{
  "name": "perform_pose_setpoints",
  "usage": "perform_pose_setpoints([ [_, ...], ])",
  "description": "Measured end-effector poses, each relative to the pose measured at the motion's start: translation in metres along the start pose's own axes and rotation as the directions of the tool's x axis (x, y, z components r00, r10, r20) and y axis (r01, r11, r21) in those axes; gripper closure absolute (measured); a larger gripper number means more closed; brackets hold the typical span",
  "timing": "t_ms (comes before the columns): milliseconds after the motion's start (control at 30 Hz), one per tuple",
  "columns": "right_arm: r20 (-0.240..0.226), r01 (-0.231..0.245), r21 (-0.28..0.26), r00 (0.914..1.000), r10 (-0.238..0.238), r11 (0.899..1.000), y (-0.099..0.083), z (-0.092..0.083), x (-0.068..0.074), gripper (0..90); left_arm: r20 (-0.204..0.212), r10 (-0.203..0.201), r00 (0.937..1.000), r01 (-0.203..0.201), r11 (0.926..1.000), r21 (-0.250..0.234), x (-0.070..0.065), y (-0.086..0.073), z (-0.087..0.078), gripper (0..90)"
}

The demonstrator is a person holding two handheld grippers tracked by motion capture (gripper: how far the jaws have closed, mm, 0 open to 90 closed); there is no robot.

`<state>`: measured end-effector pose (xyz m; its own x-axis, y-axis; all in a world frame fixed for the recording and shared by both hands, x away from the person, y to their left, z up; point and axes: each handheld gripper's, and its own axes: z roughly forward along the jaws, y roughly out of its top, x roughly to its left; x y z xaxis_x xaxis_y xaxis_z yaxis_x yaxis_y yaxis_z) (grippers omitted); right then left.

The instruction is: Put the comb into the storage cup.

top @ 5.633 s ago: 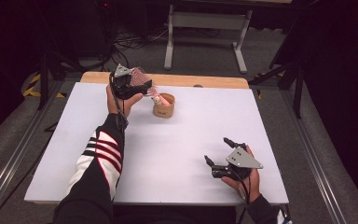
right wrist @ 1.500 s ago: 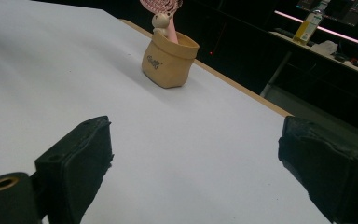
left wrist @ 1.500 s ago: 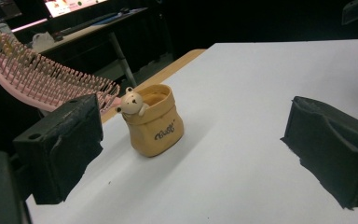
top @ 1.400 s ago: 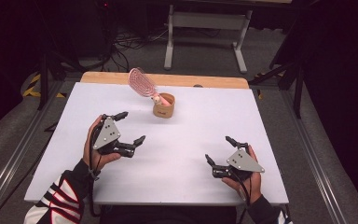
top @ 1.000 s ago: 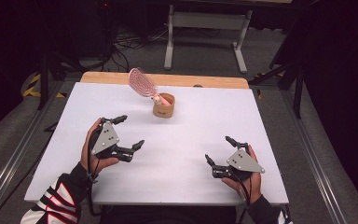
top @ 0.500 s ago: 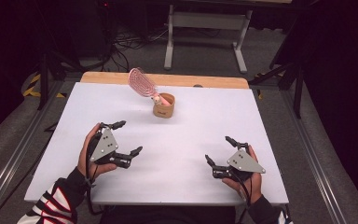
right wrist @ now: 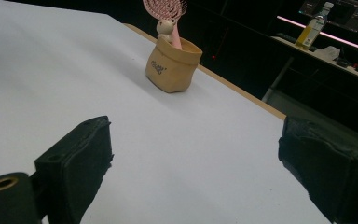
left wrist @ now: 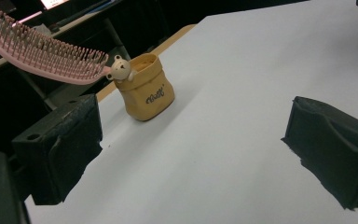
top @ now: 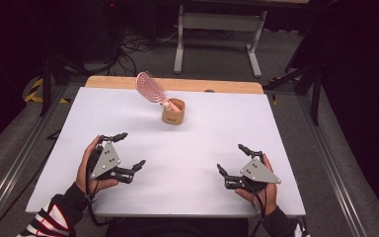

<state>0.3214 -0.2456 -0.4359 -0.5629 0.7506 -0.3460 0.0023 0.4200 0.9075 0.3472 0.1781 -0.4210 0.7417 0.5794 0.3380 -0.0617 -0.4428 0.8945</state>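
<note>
Both grippers sat low at the near edge of the white rectangular bench [top: 187, 148], and neither had anything in its grasp. The left gripper [top: 128, 155], held in the person's left hand [top: 86, 170] with a striped sleeve [top: 47, 224] behind it, had its jaws spread wide and empty over bare bench top; its own view looked between those two black jaws straight at the small tan soft-sided pot with a printed logo [left wrist: 144, 91]. The right gripper [top: 232, 165], in the right hand [top: 259, 192], rested toward the near right corner, jaws likewise wide apart and holding nothing. The pot [top: 173, 114] stood upright toward the far middle of the bench, well apart from both grippers, close to the light wooden strip [top: 177, 84] along the far edge. In it stood the pink plastic hairbrush with an oval ribbed head [top: 150, 88], handle down inside the pot and head leaning out up and to the left, tilted. A small cream bear figure [left wrist: 120, 68] sat at the pot's rim, right where the brush came out. From the right gripper view, the brush [right wrist: 164, 9] rose behind the bear above the pot [right wrist: 172, 65].
</note>
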Motion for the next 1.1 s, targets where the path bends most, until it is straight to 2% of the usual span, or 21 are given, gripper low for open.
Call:
perform_pose_setpoints([
  [667, -0.012, 0.005, -0.003, 0.9999, -0.005, 1.000, 0.000, 0.000, 0.002, 10.0, -0.040, 0.005, 0.9992, -0.003, 0.9985, 0.055, -0.001, -0.018, -0.018, 4.6],
  [1033, -0.013, 0.006, -0.002, 0.9999, -0.006, 1.000, 0.000, 0.000, 0.002, 9.5, -0.061, -0.027, 0.9978, 0.031, 0.9964, 0.078, 0.004, -0.034, -0.025, 4.7],
  [1100, -0.014, 0.006, -0.002, 0.9999, -0.006, 1.000, 0.000, 0.000, 0.002, 9.4, -0.063, -0.046, 0.9969, 0.051, 0.9959, 0.075, 0.006, -0.037, -0.026, 4.8],
])
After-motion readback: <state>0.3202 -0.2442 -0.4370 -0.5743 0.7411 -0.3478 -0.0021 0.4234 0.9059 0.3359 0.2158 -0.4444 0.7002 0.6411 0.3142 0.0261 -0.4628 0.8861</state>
